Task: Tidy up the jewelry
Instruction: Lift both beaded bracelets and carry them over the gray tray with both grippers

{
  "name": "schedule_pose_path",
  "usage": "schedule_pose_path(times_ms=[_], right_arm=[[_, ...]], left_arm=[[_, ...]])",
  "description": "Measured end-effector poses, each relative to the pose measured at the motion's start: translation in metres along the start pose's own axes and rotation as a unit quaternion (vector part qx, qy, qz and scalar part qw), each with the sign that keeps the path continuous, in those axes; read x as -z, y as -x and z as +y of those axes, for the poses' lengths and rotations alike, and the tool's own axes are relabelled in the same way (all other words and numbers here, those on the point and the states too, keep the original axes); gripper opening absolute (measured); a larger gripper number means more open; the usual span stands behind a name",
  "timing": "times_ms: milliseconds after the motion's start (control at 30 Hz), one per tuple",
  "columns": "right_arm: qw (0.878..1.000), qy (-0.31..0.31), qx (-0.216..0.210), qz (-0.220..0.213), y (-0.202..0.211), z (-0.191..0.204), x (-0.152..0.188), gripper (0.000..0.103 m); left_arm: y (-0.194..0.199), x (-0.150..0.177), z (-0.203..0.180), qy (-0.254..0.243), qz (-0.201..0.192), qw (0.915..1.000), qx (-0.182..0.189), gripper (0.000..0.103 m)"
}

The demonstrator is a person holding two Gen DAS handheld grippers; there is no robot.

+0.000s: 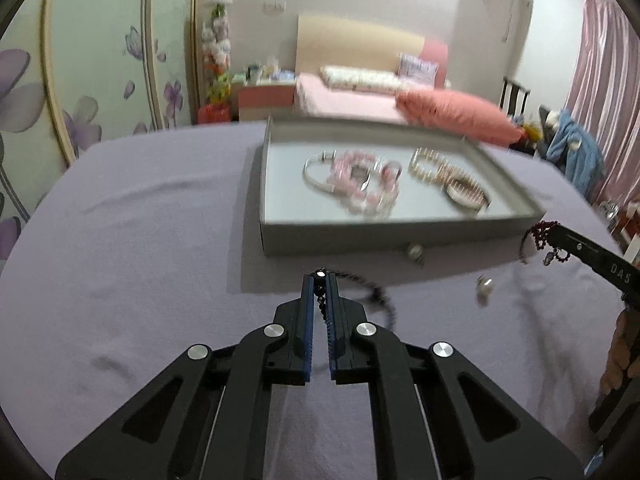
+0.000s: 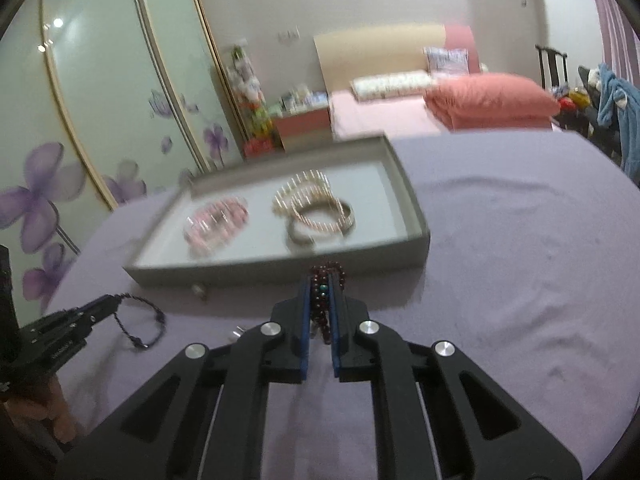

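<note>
A grey tray (image 1: 400,236) sits on the purple cloth and holds a pink bead bracelet (image 1: 362,184), a silver bangle (image 1: 316,176), a pearl bracelet (image 1: 430,166) and a gold bangle (image 1: 466,196). My left gripper (image 1: 320,280) is shut on a black cord bracelet (image 1: 376,294) just in front of the tray. My right gripper (image 2: 320,284) is shut on a dark red bead bracelet (image 2: 328,276) near the tray's front edge (image 2: 280,268). The left gripper (image 2: 108,302) with the black bracelet (image 2: 140,324) shows in the right wrist view; the right gripper (image 1: 554,236) with the red beads (image 1: 542,236) shows in the left wrist view.
A small pearl earring (image 1: 484,286) lies on the cloth to the right of my left gripper. Another small piece (image 1: 414,250) lies against the tray's front wall. A bed with a pink pillow (image 1: 456,116) stands behind the table, a wardrobe (image 1: 100,60) at the left.
</note>
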State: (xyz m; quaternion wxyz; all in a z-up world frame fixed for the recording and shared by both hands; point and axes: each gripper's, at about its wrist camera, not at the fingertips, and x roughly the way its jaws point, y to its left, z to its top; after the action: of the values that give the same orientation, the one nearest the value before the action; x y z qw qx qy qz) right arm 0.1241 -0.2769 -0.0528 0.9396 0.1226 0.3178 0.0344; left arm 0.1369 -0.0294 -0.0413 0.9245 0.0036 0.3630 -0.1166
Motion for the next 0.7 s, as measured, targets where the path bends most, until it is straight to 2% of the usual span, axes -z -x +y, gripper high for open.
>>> schedule_pose_path(times_ms=[200, 400, 700], right_arm=[[0.998, -0.001, -0.021, -0.054, 0.033, 0.016, -0.006, 0.009], [0.995, 0.013, -0.033, -0.095, 0.057, 0.034, -0.009, 0.009], [0.985, 0.065, -0.002, -0.163, 0.085, 0.067, -0.004, 0.009]], left_arm=[[0.031, -0.006, -0.005, 0.008, -0.052, 0.9986, 0.001, 0.007], [0.057, -0.007, -0.022, -0.003, -0.109, 0.9938, -0.023, 0.007], [0.073, -0.012, -0.049, -0.03, -0.158, 0.9862, -0.041, 0.007]])
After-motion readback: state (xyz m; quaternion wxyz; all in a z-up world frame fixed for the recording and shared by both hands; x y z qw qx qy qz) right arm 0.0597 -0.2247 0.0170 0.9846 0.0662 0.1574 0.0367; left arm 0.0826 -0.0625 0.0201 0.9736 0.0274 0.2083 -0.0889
